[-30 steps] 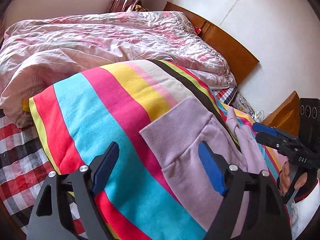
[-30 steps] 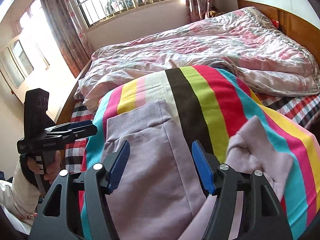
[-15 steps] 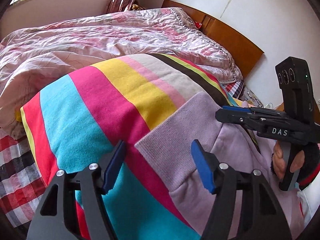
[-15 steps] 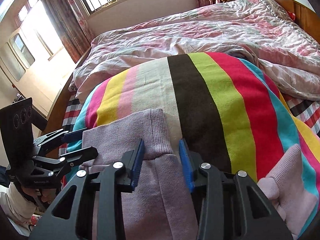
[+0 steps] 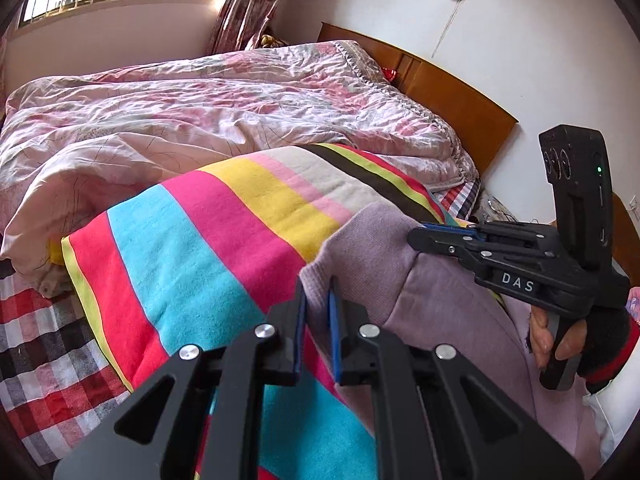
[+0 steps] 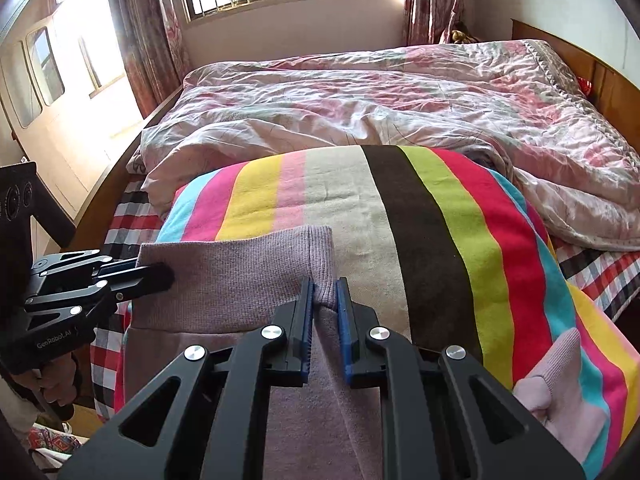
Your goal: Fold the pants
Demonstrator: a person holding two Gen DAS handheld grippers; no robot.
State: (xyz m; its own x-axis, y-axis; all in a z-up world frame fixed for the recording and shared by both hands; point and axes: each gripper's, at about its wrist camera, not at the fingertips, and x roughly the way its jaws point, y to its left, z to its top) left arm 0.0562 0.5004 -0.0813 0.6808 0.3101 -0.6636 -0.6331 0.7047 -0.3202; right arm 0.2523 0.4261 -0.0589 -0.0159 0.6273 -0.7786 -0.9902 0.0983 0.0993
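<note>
Lilac sweatpants point(image 5: 432, 300) lie on a striped blanket point(image 5: 224, 232), ribbed waistband point(image 6: 240, 272) toward the far side. My left gripper point(image 5: 317, 312) is shut on the waistband's left corner. My right gripper point(image 6: 324, 304) is shut on the waistband's right corner. Each gripper shows in the other's view: the right one point(image 5: 424, 236) at the right, the left one point(image 6: 160, 276) at the left. A pant leg cuff point(image 6: 556, 364) lies bunched at the lower right.
The striped blanket point(image 6: 400, 208) covers the near part of a bed. A crumpled pink floral quilt point(image 6: 380, 104) fills the far side. A wooden headboard point(image 5: 452, 96) is at the right. Plaid sheet point(image 5: 36, 344) shows at the bed's edge. Windows and curtains point(image 6: 132, 32) stand behind.
Both grippers moved forward to the waistband and closed on its two corners; a second ago both were open over the pants.
</note>
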